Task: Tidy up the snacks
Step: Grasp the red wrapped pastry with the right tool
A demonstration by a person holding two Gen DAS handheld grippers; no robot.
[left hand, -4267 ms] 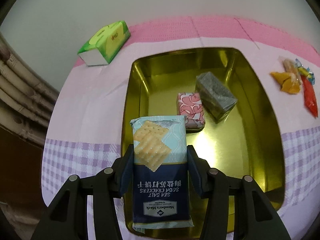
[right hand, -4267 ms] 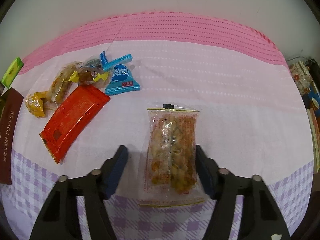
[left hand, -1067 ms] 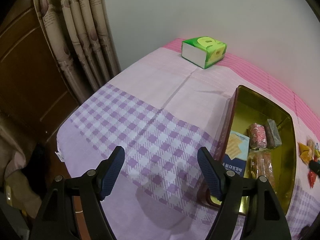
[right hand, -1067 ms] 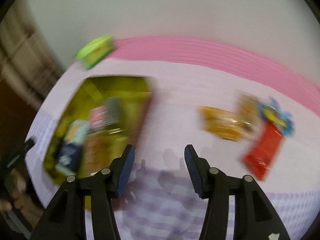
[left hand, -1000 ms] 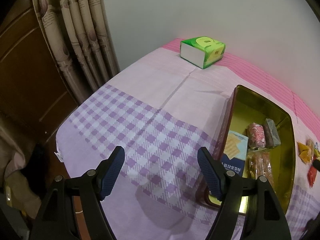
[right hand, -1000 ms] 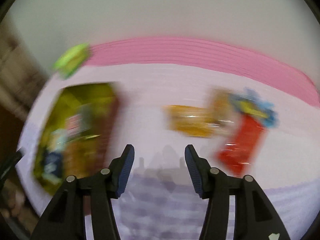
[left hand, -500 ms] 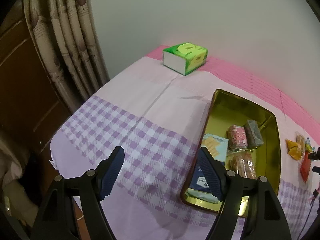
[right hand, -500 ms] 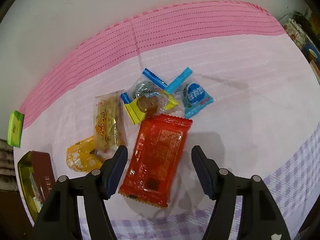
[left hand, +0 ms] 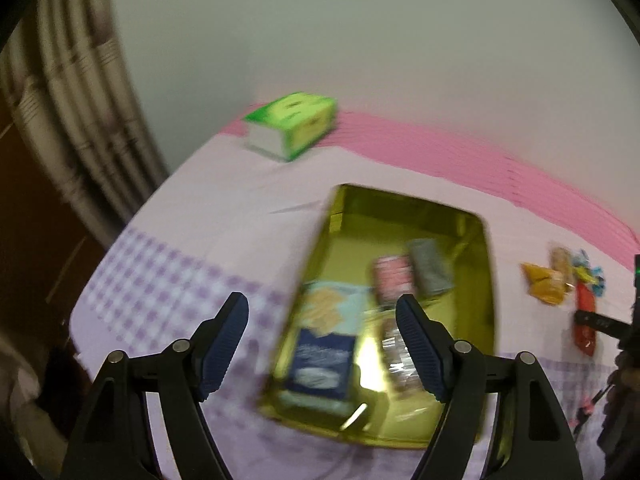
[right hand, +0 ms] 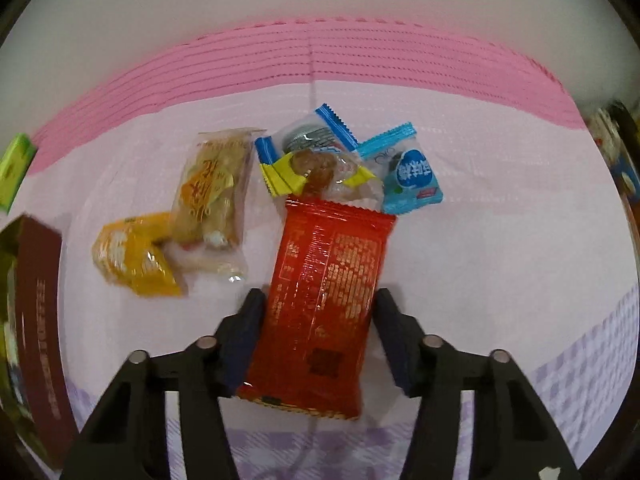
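My right gripper (right hand: 318, 332) is open with a finger on each side of a red snack packet (right hand: 324, 300) that lies on the pink cloth. Beyond it lie a yellow-ended candy (right hand: 316, 170), a blue packet (right hand: 412, 176), a clear biscuit pack (right hand: 212, 196) and a yellow packet (right hand: 134, 254). My left gripper (left hand: 322, 344) is open and empty above the gold tin (left hand: 486, 280), which holds a soda cracker pack (left hand: 326, 336), a pink packet (left hand: 390, 280), a grey packet (left hand: 430, 266) and a clear nut pack (left hand: 398, 358). The left wrist view is blurred.
A green tissue box (left hand: 292, 124) sits at the far left by the wall. The tin's brown side (right hand: 38, 312) stands at the left edge of the right wrist view. A curtain (left hand: 76, 120) hangs left of the table. The cloth has a purple check border (left hand: 172, 284).
My right gripper has come down and forward so its fingers now flank the red packet. My left gripper has swung right toward the tin, which now sits between its fingers in view.
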